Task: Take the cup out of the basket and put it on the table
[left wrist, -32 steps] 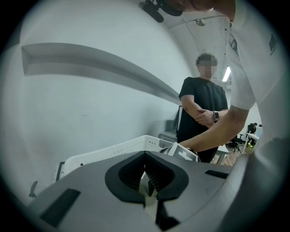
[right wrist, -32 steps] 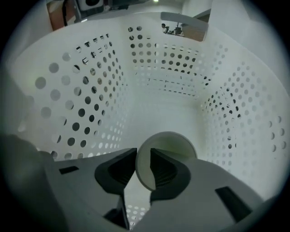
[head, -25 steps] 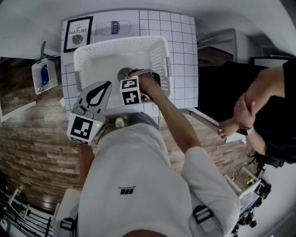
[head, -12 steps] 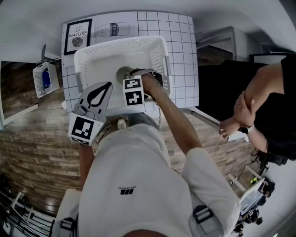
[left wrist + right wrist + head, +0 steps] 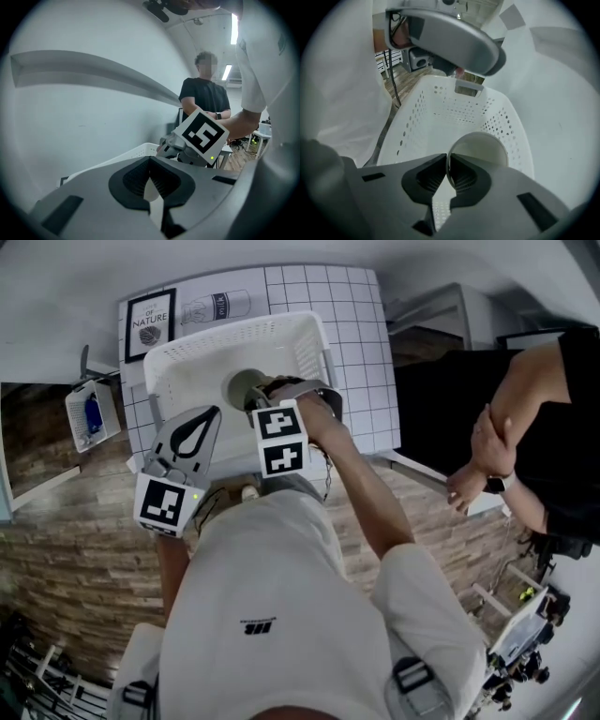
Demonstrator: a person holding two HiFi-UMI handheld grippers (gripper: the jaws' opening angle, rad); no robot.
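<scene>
In the head view a white perforated basket (image 5: 187, 367) stands on the white gridded table (image 5: 361, 352). My right gripper (image 5: 260, 397) is shut on the rim of a pale cup (image 5: 241, 386) and holds it over the basket's inside. In the right gripper view the cup (image 5: 483, 147) lies on its side with its mouth toward the camera. Its wall is pinched between the jaws of the right gripper (image 5: 448, 169), above the basket (image 5: 440, 112). My left gripper (image 5: 198, 425) hangs at the basket's near rim, shut on nothing; in its own view the left gripper (image 5: 151, 180) is raised before a pale wall.
A framed print (image 5: 150, 319) and a milk carton (image 5: 217, 304) lie at the table's far edge. A small white holder (image 5: 90, 404) is on the left. A bystander in black (image 5: 539, 418) stands to the right, beside a dark cabinet (image 5: 427, 381). Wooden floor lies below.
The right gripper has risen with the cup, which now shows higher and larger inside the basket. The left gripper has stayed at the basket's near rim.
</scene>
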